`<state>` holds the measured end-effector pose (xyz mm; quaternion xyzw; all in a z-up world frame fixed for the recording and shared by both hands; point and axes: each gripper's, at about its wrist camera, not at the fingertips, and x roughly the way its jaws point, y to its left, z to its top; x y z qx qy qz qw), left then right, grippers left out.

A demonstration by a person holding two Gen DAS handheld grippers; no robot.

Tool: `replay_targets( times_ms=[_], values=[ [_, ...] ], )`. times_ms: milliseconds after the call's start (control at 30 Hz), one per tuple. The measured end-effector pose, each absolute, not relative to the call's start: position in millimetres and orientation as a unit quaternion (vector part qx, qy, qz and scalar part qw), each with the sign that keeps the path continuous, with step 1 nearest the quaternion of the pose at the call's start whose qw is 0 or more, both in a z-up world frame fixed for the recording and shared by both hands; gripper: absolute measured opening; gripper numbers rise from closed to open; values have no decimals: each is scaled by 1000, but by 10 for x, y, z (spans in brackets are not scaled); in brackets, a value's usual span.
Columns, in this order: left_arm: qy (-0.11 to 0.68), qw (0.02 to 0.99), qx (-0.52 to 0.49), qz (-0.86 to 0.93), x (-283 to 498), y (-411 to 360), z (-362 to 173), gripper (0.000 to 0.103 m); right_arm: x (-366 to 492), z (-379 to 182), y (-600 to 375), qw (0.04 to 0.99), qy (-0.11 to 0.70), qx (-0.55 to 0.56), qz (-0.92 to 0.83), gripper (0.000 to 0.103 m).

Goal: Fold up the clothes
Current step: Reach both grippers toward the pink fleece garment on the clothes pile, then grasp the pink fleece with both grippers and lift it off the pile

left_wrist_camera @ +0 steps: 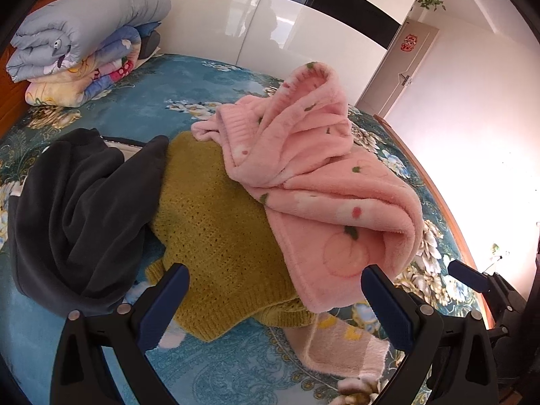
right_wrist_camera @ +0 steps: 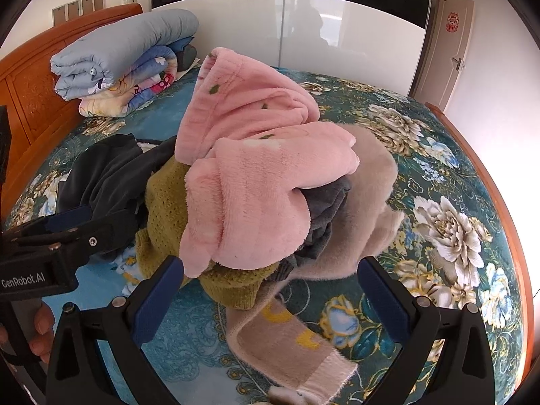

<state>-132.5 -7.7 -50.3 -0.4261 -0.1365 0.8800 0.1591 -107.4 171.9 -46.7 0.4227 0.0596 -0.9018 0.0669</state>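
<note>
Both jaws spread, empty; pink fleece (left_wrist_camera: 314,155) atop mustard sweater (left_wrist_camera: 216,233) on bed (left_wrist_camera: 189,81).

A pink fleece garment (left_wrist_camera: 317,182) lies heaped over a mustard knit sweater (left_wrist_camera: 216,236), a black garment (left_wrist_camera: 77,216) beside them, on the floral bedspread (left_wrist_camera: 135,108) (folded quilts (left_wrist_camera: 84,47) behind). The left gripper (left_wrist_camera: 275,303) hovers, jaws apart.

Both views are brightly lit by daylight from the right, where the wall (left_wrist_camera: 472,155) is washed out to glare. Reflections are seen on the glossy wardrobe (right_wrist_camera: 303,30). Straight lines are bent by fisheye distortion, and the corners are vignetted black.
</note>
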Motion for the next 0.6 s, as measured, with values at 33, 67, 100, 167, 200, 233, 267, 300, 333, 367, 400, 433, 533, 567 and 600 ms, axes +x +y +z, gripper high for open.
replay_targets(
  times_ms=[33,67,100,167,200,233,267,300,333,367,400,433,533,567,600],
  values=[
    [-138,165,-429,877,-1357,-24,-480,103,-1061,-470,1752,67,58,423,-902,103],
    [-140,171,-431,875,-1390,29,-457,103,-1036,-469,1798,67,55,423,-902,103],
    [-141,177,-434,872,-1422,83,-434,103,-995,-468,1856,65,52,422,-903,103],
    [-144,189,-439,867,-1487,189,-388,103,-865,-483,1988,57,48,422,-904,103],
    [-146,195,-441,864,-1520,242,-365,103,-790,-496,2063,52,47,423,-903,103],
    [-148,200,-444,861,-1552,296,-342,103,-707,-517,2143,47,45,426,-902,103],
    [-149,206,-446,858,-1585,349,-320,103,-622,-541,2224,41,44,429,-901,103],
    [-151,212,-448,855,-1617,402,-297,103,-537,-570,2314,33,42,434,-899,103],
    [-152,218,-451,852,-1650,455,-274,103,-456,-601,2405,24,38,440,-897,103],
    [-153,221,-454,850,-1691,527,-262,102,-381,-631,2504,14,34,447,-894,103],
    [-152,221,-457,848,-1739,612,-259,102,-308,-661,2606,3,28,454,-891,103],
    [-152,222,-460,846,-1787,697,-256,102,-234,-691,2707,-8,23,461,-887,103],
    [-170,206,-488,831,-1946,815,-335,75,-29,-735,2991,-36,3,475,-879,103],
    [-179,200,-495,826,-1980,822,-365,61,36,-734,3076,-36,-1,476,-879,103],
    [-187,195,-500,823,-2001,810,-386,53,102,-718,3158,-42,-3,476,-878,103]
  ],
)
